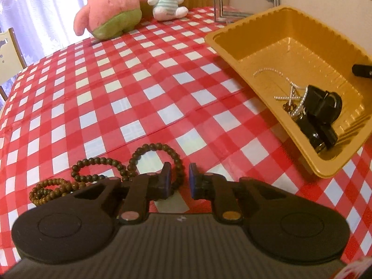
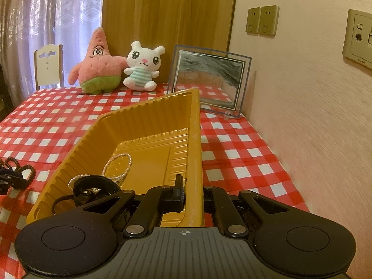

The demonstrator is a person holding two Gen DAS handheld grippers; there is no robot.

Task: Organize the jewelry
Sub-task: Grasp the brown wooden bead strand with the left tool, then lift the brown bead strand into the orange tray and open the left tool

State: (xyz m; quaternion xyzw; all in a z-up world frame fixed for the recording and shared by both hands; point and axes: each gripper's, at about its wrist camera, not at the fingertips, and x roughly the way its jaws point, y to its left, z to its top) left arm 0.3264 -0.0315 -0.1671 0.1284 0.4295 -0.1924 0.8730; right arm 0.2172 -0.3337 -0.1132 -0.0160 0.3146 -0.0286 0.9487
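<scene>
A brown wooden bead necklace (image 1: 102, 174) lies in loops on the checked tablecloth; it also shows at the left edge of the right wrist view (image 2: 25, 169). My left gripper (image 1: 180, 181) is open, its fingers straddling one loop of the beads. A yellow plastic tray (image 1: 234, 46) holds a pearl necklace (image 1: 290, 93) and black watch-like items (image 1: 323, 114). My right gripper (image 2: 193, 193) is shut on the tray's right wall (image 2: 194, 153). The pearl necklace (image 2: 118, 165) and a black item (image 2: 93, 189) lie inside the tray.
A pink starfish plush (image 2: 97, 62), a white bunny plush (image 2: 141, 67) and a glass picture frame (image 2: 209, 79) stand at the table's far edge. A wall with sockets (image 2: 262, 21) runs along the right. A chair (image 2: 48, 65) stands far left.
</scene>
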